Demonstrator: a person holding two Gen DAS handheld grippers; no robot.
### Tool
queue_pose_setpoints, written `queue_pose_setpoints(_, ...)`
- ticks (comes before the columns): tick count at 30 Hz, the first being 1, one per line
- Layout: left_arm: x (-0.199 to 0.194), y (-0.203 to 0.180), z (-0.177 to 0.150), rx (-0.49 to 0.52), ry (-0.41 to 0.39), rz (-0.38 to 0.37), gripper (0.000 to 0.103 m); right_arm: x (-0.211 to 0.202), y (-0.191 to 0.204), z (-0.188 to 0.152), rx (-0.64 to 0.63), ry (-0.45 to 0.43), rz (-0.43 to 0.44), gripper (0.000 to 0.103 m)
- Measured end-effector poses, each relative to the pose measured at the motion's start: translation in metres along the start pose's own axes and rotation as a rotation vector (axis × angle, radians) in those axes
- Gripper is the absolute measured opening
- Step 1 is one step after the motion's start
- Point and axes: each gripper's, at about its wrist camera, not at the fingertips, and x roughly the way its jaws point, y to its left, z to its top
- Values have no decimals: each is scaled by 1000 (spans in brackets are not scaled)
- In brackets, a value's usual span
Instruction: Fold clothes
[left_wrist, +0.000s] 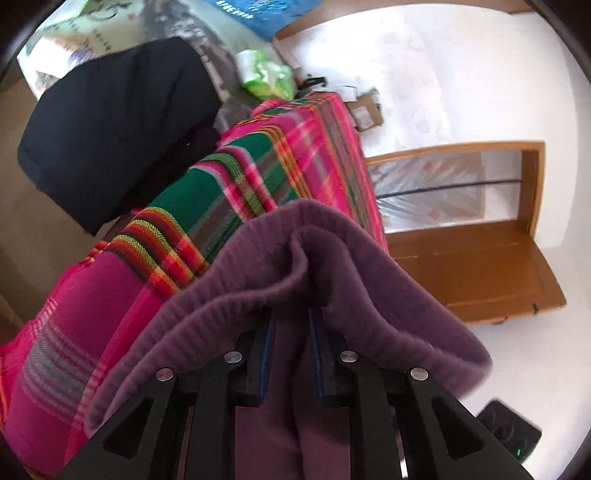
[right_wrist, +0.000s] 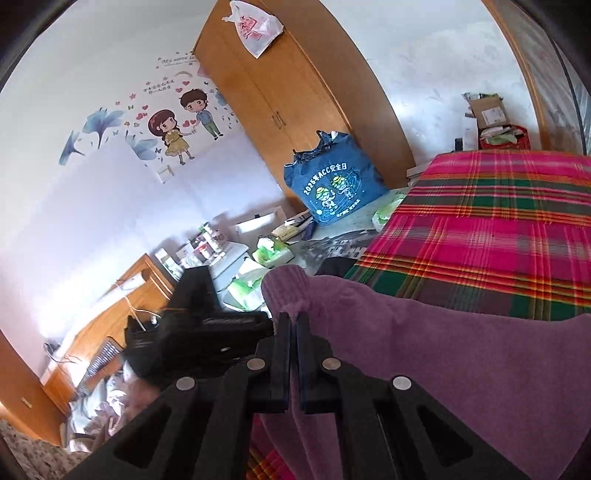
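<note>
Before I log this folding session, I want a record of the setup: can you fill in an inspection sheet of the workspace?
Surface: plaid cloth, pink, green and orange, covers it.
Job's things: purple garment, ribbed, bunched over both grippers; a dark garment lies behind.
Clutter: green-and-white packets, blue bag, cardboard box, bottles on a side shelf.
Grippers: left gripper has purple fabric between its pads; right gripper shut on a fold of it.
Cables: thin wire over the wooden furniture.
Surroundings: wooden wardrobe, cartoon wall stickers, wooden door.
</note>
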Motion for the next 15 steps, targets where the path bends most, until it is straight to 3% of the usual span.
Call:
queue_pose_setpoints(6, -4, 2, 12, 5, -70, 45, 17, 2, -2, -5, 4, 14, 0, 3)
queue_pose_setpoints(9, -16, 0, 21, 54, -174, 131, 17, 6, 1, -9, -4, 45, 13, 3)
queue_pose_setpoints(15, -29, 11, 29, 26, -193, 152, 17, 28, 16, -24, -53, 143, 47, 3)
